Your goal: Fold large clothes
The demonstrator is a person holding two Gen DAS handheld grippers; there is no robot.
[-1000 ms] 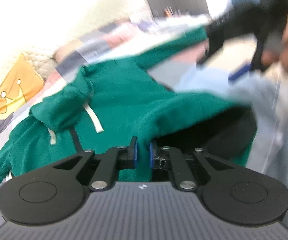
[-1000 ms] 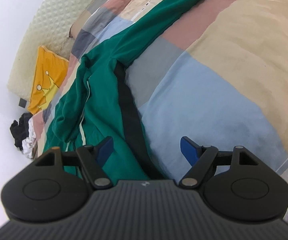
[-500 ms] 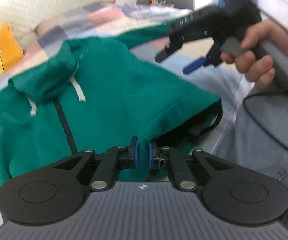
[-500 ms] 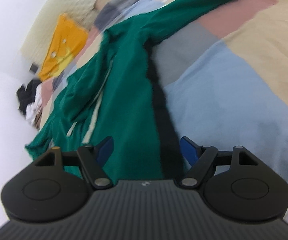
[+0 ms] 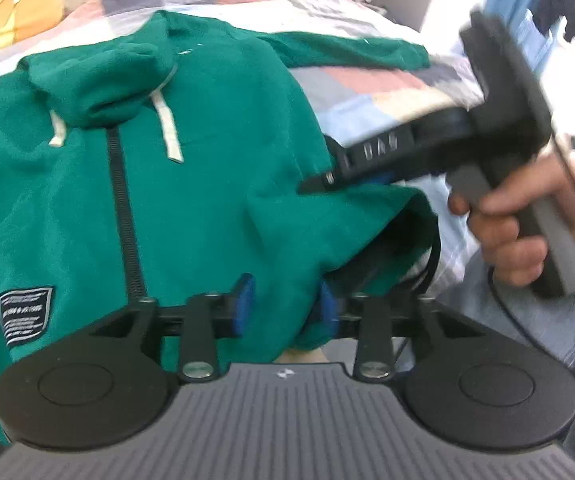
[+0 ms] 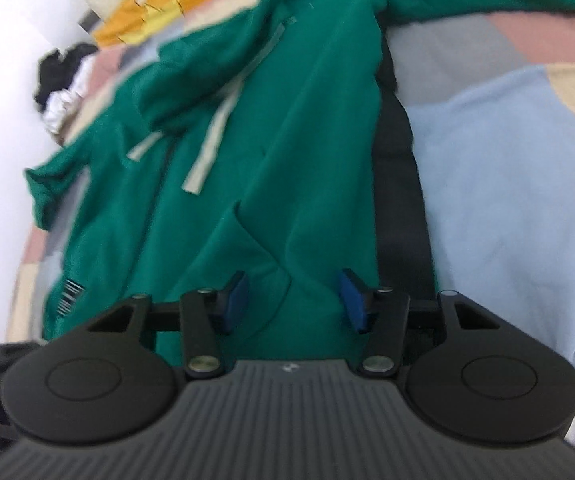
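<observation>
Two grippers (image 5: 283,306) (image 6: 293,300) over green hoodie (image 5: 207,184)

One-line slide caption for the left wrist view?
Left gripper opening around the green hoodie hem on the bed; right gripper reaching in beside.

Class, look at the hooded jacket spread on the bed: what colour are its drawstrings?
The drawstrings are off-white against the green hooded jacket, clearest in the right wrist view.

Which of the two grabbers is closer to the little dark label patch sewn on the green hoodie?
Left. The left gripper sits at the hem just beside the label patch, jaws opening around hoodie fabric. The right gripper, jaws closing, is farther along the hem.
</observation>
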